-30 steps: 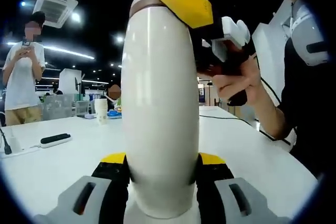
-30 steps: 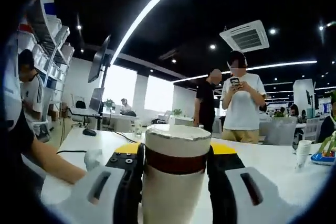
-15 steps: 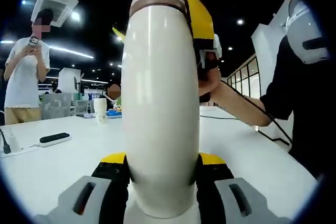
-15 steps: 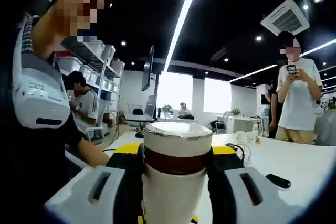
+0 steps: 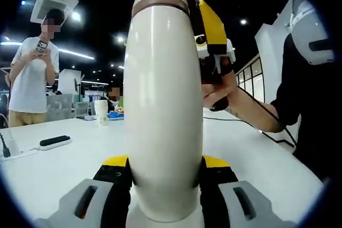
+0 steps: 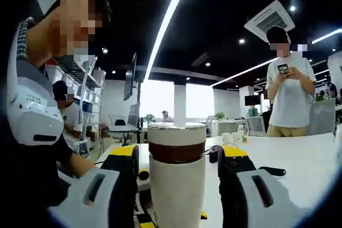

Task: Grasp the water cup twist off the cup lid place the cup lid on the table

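We hold cup (image 5: 163,110) upright, body clamped in left gripper (image 5: 164,177). Lid (image 6: 176,141) at top sits between right gripper (image 6: 177,166) jaws — slightly apart, contact unclear. Table (image 5: 48,172) below.

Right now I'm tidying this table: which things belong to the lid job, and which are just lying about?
Job:
water cup
cup lid
left hand-held gripper
right hand-held gripper
table

Lying about:
black device
paper cup
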